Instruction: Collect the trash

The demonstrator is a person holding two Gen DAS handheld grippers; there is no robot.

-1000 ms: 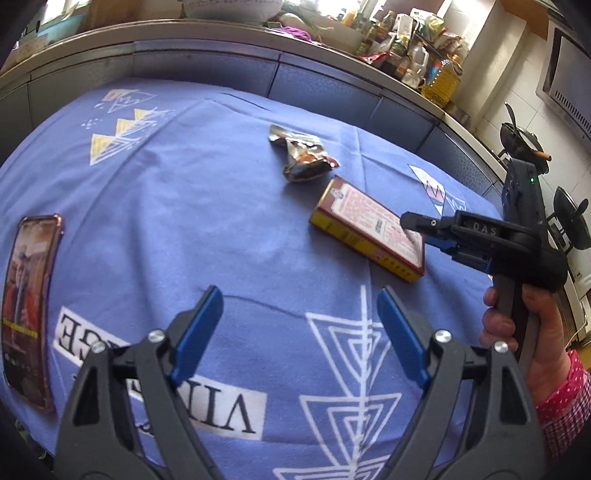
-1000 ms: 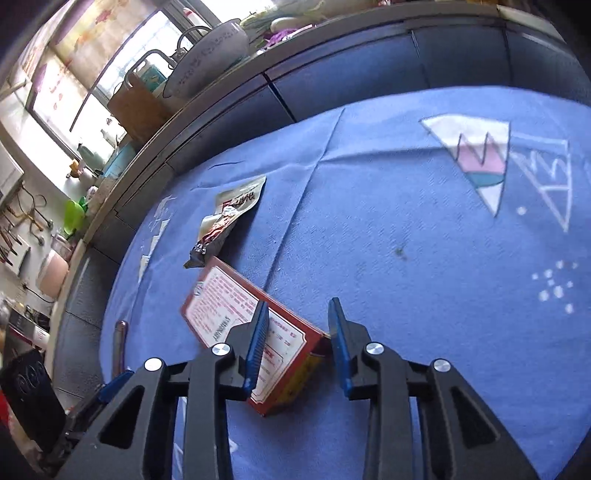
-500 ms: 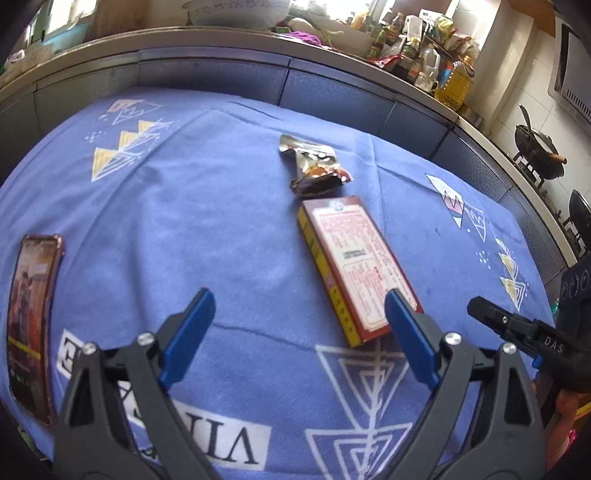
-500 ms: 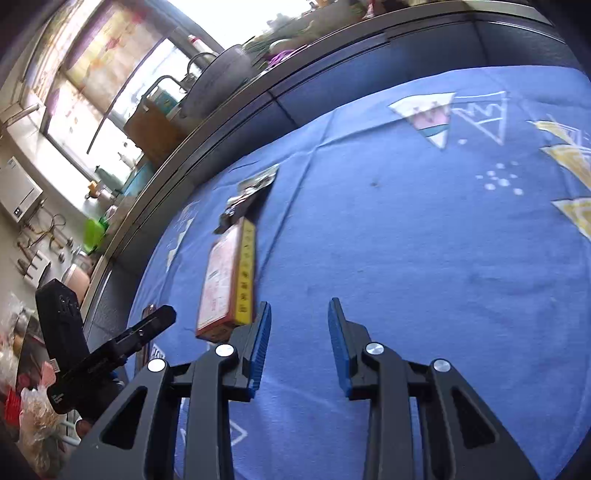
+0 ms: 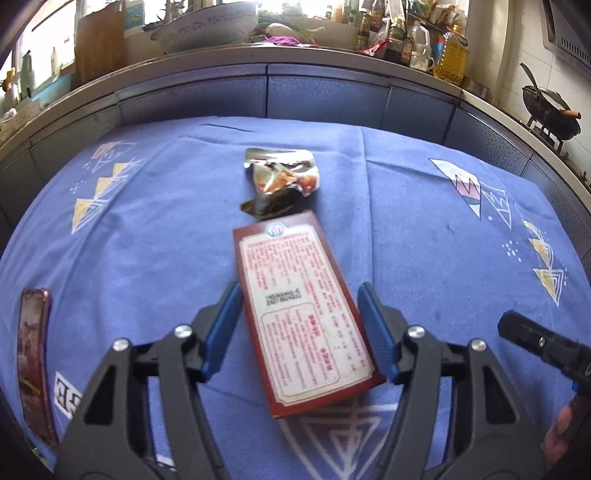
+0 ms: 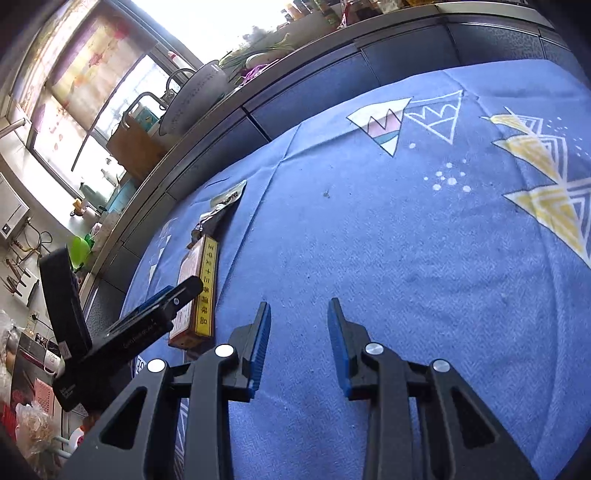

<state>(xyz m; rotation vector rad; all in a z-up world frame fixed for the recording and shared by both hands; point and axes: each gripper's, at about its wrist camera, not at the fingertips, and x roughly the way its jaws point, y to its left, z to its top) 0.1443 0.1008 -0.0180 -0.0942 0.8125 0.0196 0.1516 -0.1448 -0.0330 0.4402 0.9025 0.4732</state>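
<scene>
A flat red box (image 5: 303,306) with a pale printed label lies on the blue tablecloth (image 5: 147,229). My left gripper (image 5: 299,325) is open, its jaws on either side of the box's near half, not closed on it. A crumpled silver foil wrapper (image 5: 280,181) lies just beyond the box. My right gripper (image 6: 299,343) is open and empty over bare cloth to the right of the box (image 6: 201,291). The wrapper (image 6: 219,206) also shows in the right wrist view, and so does the left gripper (image 6: 162,306) at the box's left.
A phone in a red case (image 5: 33,362) lies at the cloth's left near edge. A grey cabinet front (image 5: 325,96) runs behind the table, its counter crowded with a bowl (image 5: 207,26) and bottles (image 5: 450,55). A wok (image 5: 550,114) sits at the far right.
My left gripper has moved forward and right so its jaws now straddle the red box. My right gripper has let the box go and drawn back to the right.
</scene>
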